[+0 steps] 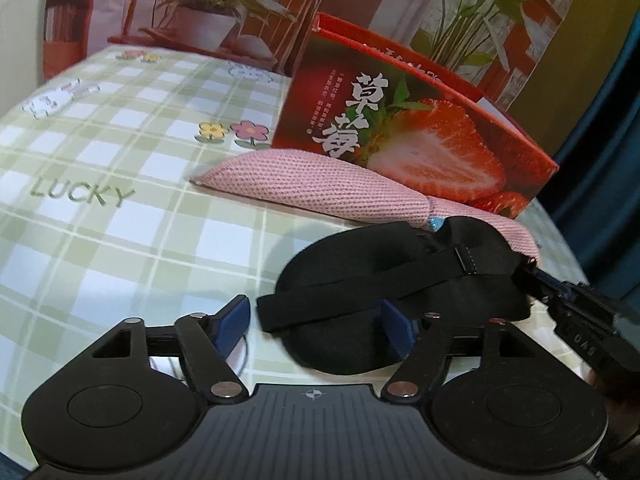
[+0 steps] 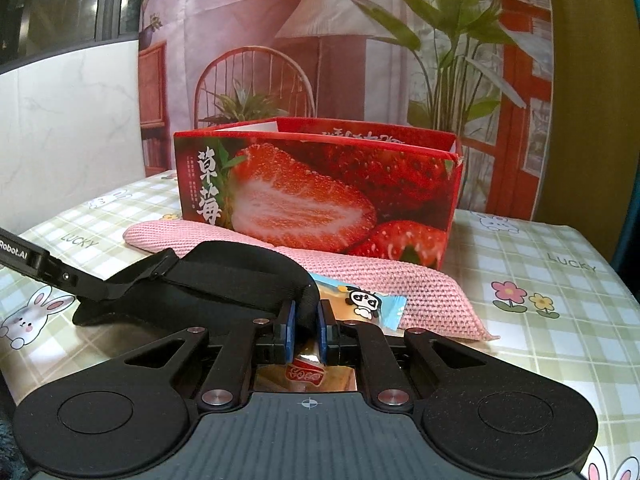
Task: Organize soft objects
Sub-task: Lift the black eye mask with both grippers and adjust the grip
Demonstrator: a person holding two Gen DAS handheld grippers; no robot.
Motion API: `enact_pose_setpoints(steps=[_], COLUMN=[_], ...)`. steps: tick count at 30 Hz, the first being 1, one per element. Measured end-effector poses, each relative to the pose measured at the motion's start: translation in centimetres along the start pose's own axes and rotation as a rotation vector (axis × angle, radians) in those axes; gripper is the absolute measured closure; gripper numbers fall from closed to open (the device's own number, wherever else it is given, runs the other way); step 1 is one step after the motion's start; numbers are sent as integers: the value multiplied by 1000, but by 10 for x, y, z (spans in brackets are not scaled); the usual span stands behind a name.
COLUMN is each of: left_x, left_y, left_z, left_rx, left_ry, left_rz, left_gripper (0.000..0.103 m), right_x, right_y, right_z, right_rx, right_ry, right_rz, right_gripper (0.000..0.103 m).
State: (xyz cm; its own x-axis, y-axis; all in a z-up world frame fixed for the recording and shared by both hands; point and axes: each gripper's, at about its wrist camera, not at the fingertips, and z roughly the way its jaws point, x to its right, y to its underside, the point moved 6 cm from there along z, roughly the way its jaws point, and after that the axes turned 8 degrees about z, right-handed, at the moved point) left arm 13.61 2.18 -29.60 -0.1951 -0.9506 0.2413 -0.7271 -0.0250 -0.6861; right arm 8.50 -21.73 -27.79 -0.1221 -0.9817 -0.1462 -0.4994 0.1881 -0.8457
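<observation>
A black sleep mask (image 1: pixel 400 280) with a strap lies on the checked tablecloth in front of a pink knitted cushion (image 1: pixel 320 184). My left gripper (image 1: pixel 316 326) is open, its right fingertip against the mask's near edge. My right gripper (image 2: pixel 307 330) is shut on the mask's (image 2: pixel 224 276) right end; it shows at the right of the left wrist view (image 1: pixel 568 304). The pink cushion (image 2: pixel 400 284) leans against a red strawberry box (image 2: pixel 320 196), which stands open at the top. The box also shows in the left wrist view (image 1: pixel 420 136).
A snack packet with a panda print (image 2: pixel 360 300) lies on the cushion beside the mask, and another wrapper (image 2: pixel 306 374) lies under my right gripper. The tablecloth (image 1: pixel 100 200) stretches left. A printed backdrop hangs behind the table.
</observation>
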Motion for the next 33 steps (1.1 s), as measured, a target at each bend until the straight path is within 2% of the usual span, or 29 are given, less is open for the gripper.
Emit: enact_pose_setpoints(steps=[4,7,9,13,15,17,20,26,33], left_x=[5,3,0,3,8,11,14,6,6], left_y=[0,0,-1,0,1,2,-1,-14,-16], left_z=[4,5,4,5,7,7,3,-15,-17], left_rx=[5,10,10,3,-3,7,32,126,124], left_ry=[-10,-11,-18,-24,10,44,44,-40,-45], left_rz=[46,39,38,73,88,99,116,124,127], left_gripper=[29,38,51,68,83,93,94,94,94], right_x=[0,0,0,-1,-3,-3,-3,-3,-3], right_y=[0,0,1,1,1,1,1,1,1], right_z=[0,0,0,-1,-1,-1,-2,-3,-2], right_rx=[0,0,0,-1,1,0,-2,-4,-5], right_ry=[0,0,0,8,16,14,11,13,12], right_rz=[-1,-1,-1,-15,-27,-24,-18,-21,-22], right_gripper=[92,92,92,92,92,92,93,93,92])
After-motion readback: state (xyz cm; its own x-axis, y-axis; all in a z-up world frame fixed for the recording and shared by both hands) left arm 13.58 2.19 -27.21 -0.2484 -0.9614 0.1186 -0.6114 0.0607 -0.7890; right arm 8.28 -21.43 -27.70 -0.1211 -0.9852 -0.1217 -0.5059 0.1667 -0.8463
